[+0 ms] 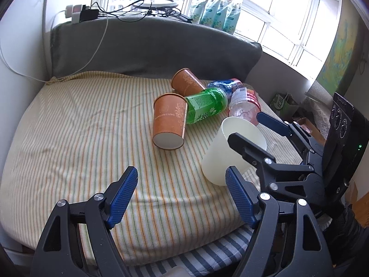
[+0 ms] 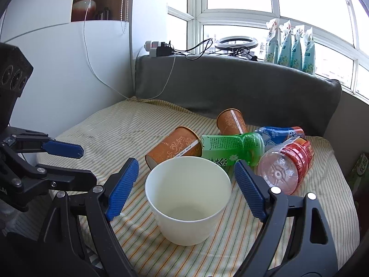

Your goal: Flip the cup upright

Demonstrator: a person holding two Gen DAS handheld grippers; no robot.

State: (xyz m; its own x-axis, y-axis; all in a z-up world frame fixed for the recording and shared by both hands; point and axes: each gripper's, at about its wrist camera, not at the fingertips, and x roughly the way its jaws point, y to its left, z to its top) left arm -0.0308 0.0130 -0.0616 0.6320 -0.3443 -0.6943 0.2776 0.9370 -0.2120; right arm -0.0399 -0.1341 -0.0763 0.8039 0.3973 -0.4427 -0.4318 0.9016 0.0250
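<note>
A white paper cup [image 2: 188, 198] stands upright, mouth up, on the striped cushion [image 2: 96, 127]. My right gripper [image 2: 186, 172] is open, one finger on each side of the cup, apart from its wall. In the left wrist view the white cup [image 1: 226, 152] stands at the right with the right gripper [image 1: 251, 127] around it. My left gripper [image 1: 182, 180] is open and empty, low over the cushion's front. Two orange cups lie on their sides, one near [image 1: 169, 121] and one farther back [image 1: 186, 82].
Three plastic bottles lie on the cushion beside the orange cups: green [image 2: 233, 149], blue [image 2: 279, 133] and red-labelled clear [image 2: 286, 164]. A grey backrest [image 2: 230, 85] rises behind. A white wall [image 2: 57, 73] stands left. A cable [image 1: 96, 50] hangs over the backrest.
</note>
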